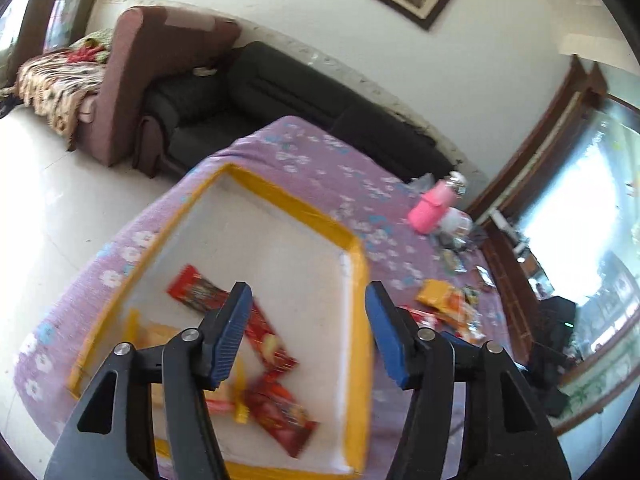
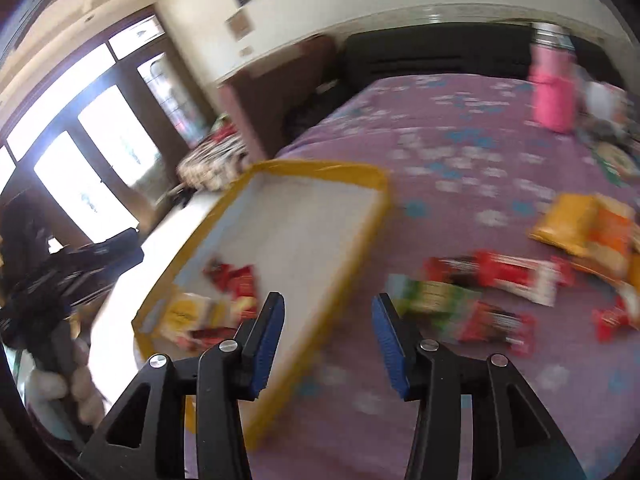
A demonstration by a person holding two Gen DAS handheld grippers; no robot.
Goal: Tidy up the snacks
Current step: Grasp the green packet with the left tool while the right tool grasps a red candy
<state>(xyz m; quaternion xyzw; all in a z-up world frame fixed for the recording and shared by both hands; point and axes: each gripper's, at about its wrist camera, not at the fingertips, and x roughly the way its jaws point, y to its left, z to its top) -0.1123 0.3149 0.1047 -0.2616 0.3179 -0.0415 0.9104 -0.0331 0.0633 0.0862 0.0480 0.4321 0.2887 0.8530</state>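
A white tray with a yellow rim (image 1: 356,276) lies on a purple flowered cloth (image 1: 320,160). Inside it are red snack packs (image 1: 264,332) and a yellow pack (image 1: 156,332). My left gripper (image 1: 308,332) is open and empty above the tray's near part. In the right wrist view the tray (image 2: 372,184) sits at left with red (image 2: 236,280) and yellow packs (image 2: 188,312) in it. My right gripper (image 2: 328,340) is open and empty above the tray's right rim. Loose snacks lie on the cloth to the right: red packs (image 2: 508,276), a green-and-red pack (image 2: 460,304), yellow-orange bags (image 2: 588,232).
A pink bottle (image 1: 432,204) (image 2: 554,92) and small clutter stand at the far end of the cloth. A dark sofa (image 1: 280,92) and a brown armchair (image 1: 132,80) stand behind the table. Loose yellow-orange bags (image 1: 444,300) lie right of the tray.
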